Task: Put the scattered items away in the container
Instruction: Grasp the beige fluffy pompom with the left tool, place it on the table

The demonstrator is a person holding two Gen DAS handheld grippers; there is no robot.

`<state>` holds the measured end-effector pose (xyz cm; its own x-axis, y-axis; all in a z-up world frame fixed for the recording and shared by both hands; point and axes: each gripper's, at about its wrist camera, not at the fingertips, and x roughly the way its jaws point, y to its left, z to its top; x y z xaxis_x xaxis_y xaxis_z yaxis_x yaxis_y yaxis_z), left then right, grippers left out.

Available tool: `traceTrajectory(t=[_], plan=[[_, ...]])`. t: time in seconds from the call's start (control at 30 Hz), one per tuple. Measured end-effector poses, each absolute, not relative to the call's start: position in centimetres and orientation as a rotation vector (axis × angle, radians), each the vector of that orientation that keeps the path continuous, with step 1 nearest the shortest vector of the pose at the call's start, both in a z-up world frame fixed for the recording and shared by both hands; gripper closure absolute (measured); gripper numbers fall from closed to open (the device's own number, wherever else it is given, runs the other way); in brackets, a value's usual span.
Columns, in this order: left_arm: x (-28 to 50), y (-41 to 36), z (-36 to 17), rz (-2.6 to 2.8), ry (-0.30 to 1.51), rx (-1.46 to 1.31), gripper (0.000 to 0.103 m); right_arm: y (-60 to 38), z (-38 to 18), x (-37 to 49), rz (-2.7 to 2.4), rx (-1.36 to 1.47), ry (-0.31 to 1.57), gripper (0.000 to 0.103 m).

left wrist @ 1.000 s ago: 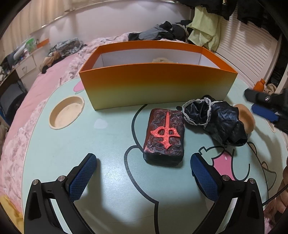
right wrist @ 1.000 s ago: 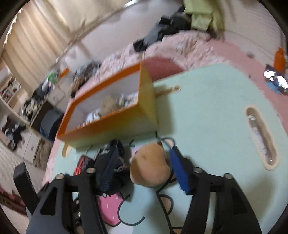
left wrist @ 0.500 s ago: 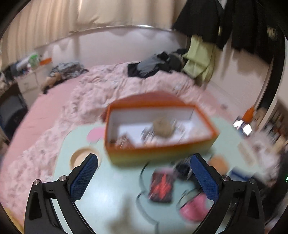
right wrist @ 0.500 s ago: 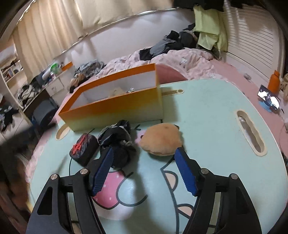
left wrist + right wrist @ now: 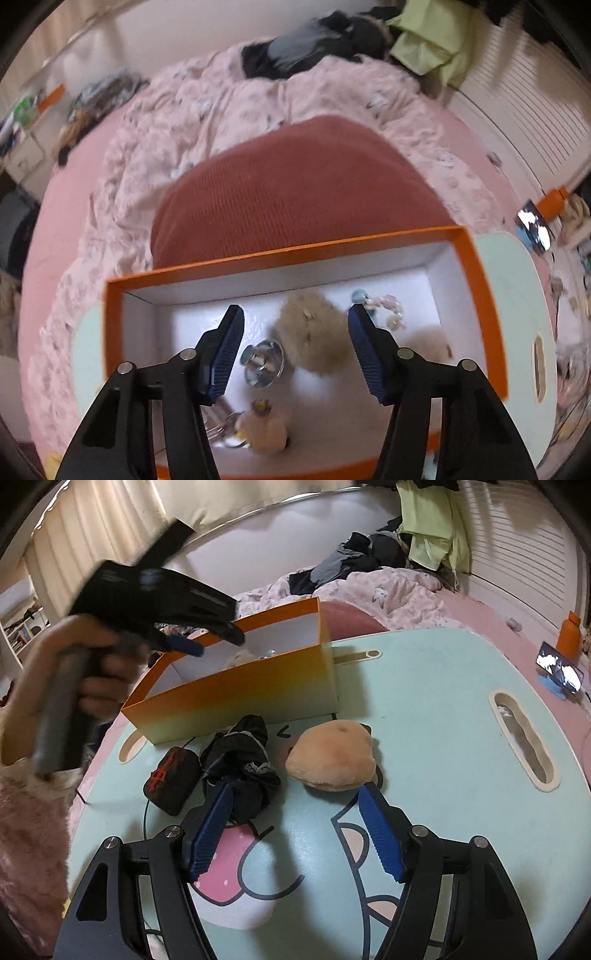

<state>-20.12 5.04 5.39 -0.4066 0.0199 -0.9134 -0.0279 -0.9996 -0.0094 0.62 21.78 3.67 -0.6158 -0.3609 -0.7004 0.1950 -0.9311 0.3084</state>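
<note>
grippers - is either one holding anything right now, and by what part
Nothing is held. The left gripper hangs over the orange box, jaws closing on empty air. The right gripper stands open before the tan plush.

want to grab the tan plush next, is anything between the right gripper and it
Nothing visible. The tan plush lies on bare table just ahead of the open right gripper; the black cloth bundle sits off to its left.

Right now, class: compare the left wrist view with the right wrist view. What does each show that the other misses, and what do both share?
Only the left wrist view: the box floor, with a metal cup, a beige pompom and a small cream plush.
Only the right wrist view: a tan plush, a black cloth bundle and a dark red-marked block still on the table.
Both: the orange box.
</note>
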Motion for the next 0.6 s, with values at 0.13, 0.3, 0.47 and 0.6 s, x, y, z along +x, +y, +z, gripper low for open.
traceTrajectory(t=[0.13, 0.3, 0.47, 0.6], plan=[[-20.1, 4.3, 3.7, 2.596, -0.075, -1.745, 0.040, 21.8, 3.8, 0.7, -2.554, 1.167, -0.299, 0.032], [-19.9, 4.4, 2.2, 2.548, -0.100, -1.756, 0.046, 21.7, 3.6, 0.7, -2.542, 1.176, -0.306, 0.032], [-19.7, 4.3, 3.0, 2.525, -0.137, -1.728, 0.071, 21.9, 3.5, 0.5, -2.539, 1.187, -0.316, 0.032], [-18.6, 3.3, 5.9, 2.580, -0.158, -1.604, 0.072, 21.9, 3.3, 0.4, -2.537, 1.192, -0.322, 0.032]])
